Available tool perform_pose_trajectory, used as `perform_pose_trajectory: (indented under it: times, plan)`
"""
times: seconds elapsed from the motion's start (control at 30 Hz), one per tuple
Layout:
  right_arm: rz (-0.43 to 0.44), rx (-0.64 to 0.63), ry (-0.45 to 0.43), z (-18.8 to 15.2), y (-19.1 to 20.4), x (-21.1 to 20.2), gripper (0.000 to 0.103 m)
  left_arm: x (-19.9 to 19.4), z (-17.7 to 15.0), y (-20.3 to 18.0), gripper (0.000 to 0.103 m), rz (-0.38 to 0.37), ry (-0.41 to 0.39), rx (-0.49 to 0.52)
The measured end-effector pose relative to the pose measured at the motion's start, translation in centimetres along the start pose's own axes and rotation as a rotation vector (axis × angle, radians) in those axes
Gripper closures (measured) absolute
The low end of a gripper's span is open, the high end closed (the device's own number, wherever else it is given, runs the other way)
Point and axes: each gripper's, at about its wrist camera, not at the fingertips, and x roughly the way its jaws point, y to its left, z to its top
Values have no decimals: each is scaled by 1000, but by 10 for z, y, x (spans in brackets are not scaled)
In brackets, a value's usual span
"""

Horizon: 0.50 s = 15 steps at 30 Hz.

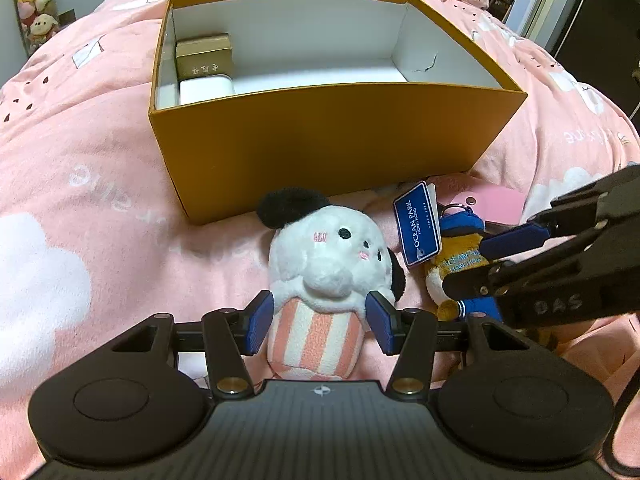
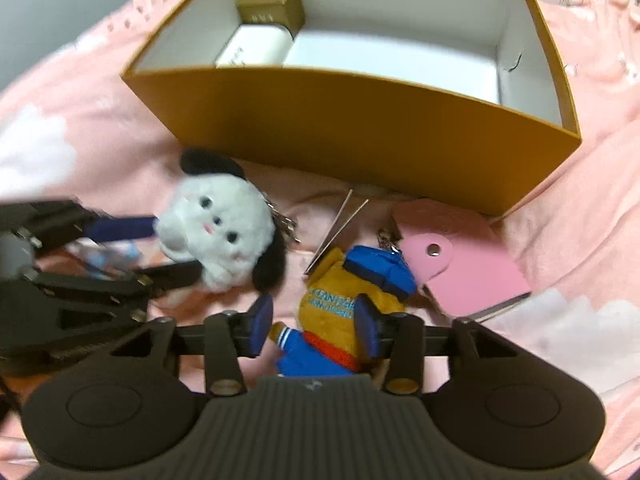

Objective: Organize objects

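Observation:
A white plush dog with black ears and a pink-striped body (image 1: 324, 280) lies on the pink bedding in front of the open orange box (image 1: 320, 144). My left gripper (image 1: 320, 322) has a pad on each side of its striped body, touching it. A small yellow plush in blue cap and shorts (image 2: 340, 312), with an Ocean Park tag (image 1: 418, 228), lies to the right. My right gripper (image 2: 316, 324) straddles it, right pad on it, left pad a little apart. The dog also shows in the right wrist view (image 2: 224, 232).
The box (image 2: 360, 120) holds a gold box (image 1: 204, 56) and a white box (image 1: 206, 88) at its left end. A pink wallet (image 2: 460, 264) lies by the box's right corner. Pink cloud-print bedding (image 1: 80, 200) surrounds everything. Plush toys (image 1: 36, 0) stand far left.

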Motion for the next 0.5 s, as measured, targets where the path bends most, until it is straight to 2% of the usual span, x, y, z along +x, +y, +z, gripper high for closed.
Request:
perform_pose_trajectory:
  times: [0.07,0.1,0.17,0.27,0.37,0.5]
  plan:
    - [-31,0,5,-2,-2,3,50,0,-1,1,43,-4,-2,-9]
    - [-52,-5,9,-3,-1,4,44,0,-1,1,43,-5,-3,-12]
    - [-120,-23,33,-5,-1,13,43,0,-1,1,43,-5,-4,-11]
    - [-104,-1,37,-5,-4,18,43,1,-1,0,43,-1,-5,-3]
    - [-99,-13,29,-5,-1,16,49,0,-1,1,43,-4,-8,-7]
    - [-3,76,-12,0,-16,-4,58,-2,-1,3,44,-8,-9,-20]
